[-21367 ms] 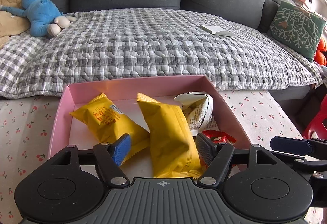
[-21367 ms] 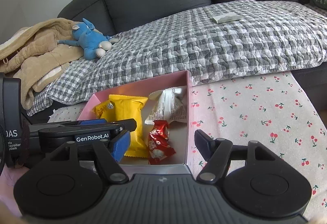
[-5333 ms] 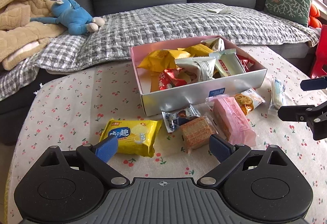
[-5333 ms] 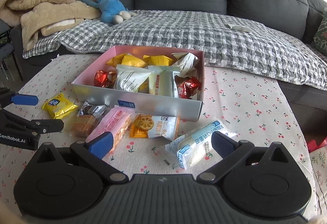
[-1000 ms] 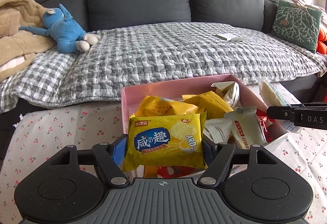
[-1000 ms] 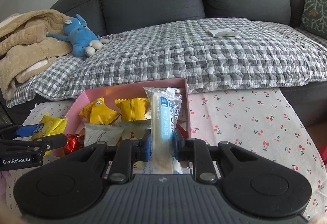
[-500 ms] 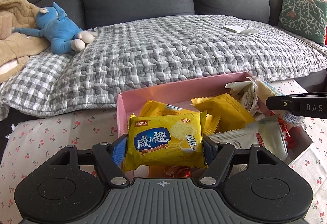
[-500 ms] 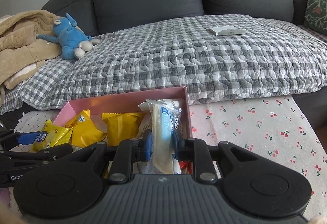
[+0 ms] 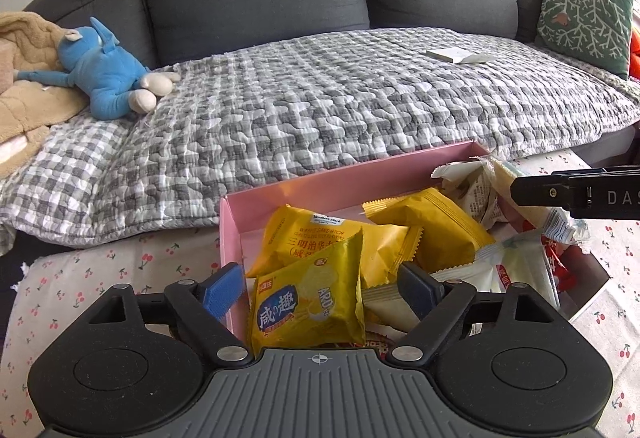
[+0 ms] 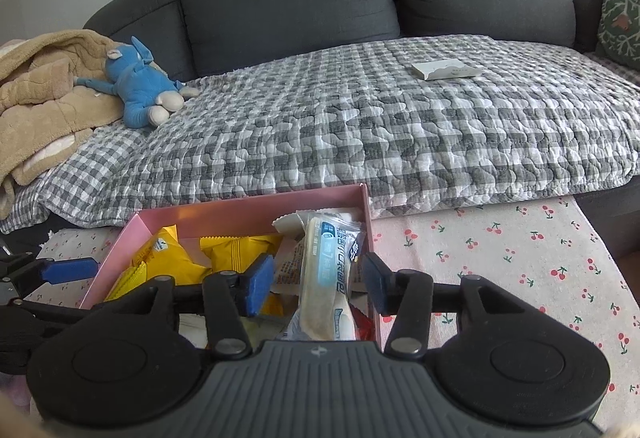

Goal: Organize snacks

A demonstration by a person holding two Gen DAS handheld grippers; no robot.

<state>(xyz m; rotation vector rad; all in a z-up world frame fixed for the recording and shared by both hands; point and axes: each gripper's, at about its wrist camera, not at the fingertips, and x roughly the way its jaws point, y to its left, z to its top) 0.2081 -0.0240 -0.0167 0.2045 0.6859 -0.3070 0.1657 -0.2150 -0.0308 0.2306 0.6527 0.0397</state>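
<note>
The left tool (image 9: 320,288) hangs over the near left corner of the pink box (image 9: 320,178), its blue-padded fingers (image 9: 222,292) spread wide and released; between them, touching neither, a yellow cracker packet (image 9: 308,308) with a blue label and white characters leans upright on the heap inside the box; beyond it lie two more yellow packets (image 9: 308,238), crimped at the ends, one with a small white label, and to their right a crumpled white wrapper (image 9: 468,182) against the far wall.

The right tool (image 10: 318,282) is over the box's right end, likewise let go, fingers apart; a long clear-wrapped pastry bar (image 10: 326,278) with pale blue print stands tilted in the gap between them, its lower end among the snacks, close beside the box's right wall; whether it touches either pad I cannot tell.

The box sits on a bench with a cherry-print cloth (image 10: 500,258); beyond the tools, a grey checked quilt (image 9: 340,98) covers a dark sofa, a blue plush toy (image 9: 108,74) lying at its left.
</note>
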